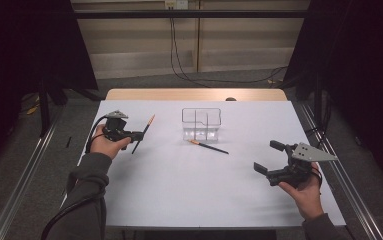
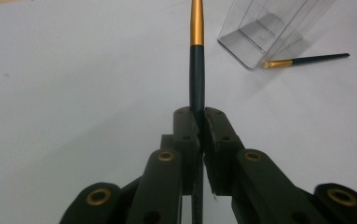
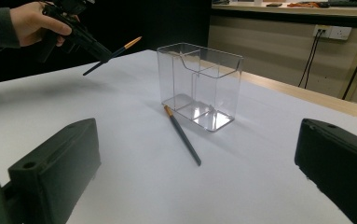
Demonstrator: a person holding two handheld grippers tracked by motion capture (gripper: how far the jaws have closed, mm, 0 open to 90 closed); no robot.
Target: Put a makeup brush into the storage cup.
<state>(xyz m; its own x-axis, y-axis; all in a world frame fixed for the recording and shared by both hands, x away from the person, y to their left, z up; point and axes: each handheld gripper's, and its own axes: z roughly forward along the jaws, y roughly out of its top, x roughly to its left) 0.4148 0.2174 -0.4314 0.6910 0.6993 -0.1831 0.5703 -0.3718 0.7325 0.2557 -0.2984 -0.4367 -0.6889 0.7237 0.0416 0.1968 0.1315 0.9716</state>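
Observation:
My left gripper (image 1: 140, 135) is shut on a dark brush with a gold ferrule (image 1: 145, 131), held above the white table at the left. In the left gripper view the brush handle (image 2: 197, 74) runs up from between the closed pads. A clear plastic organizer (image 1: 201, 123) with compartments stands at the table's middle back. A second brush (image 1: 208, 146) lies flat just in front of it, also visible as the lying brush (image 3: 181, 134). My right gripper (image 1: 269, 156) hovers open at the right with nothing between its fingers (image 3: 57, 168).
The white table top (image 1: 179, 190) ends in a wooden strip (image 1: 194, 94) at the back. Metal rails (image 1: 24, 175) run along both sides of the table. Cables hang from a wall socket (image 1: 175, 5) behind.

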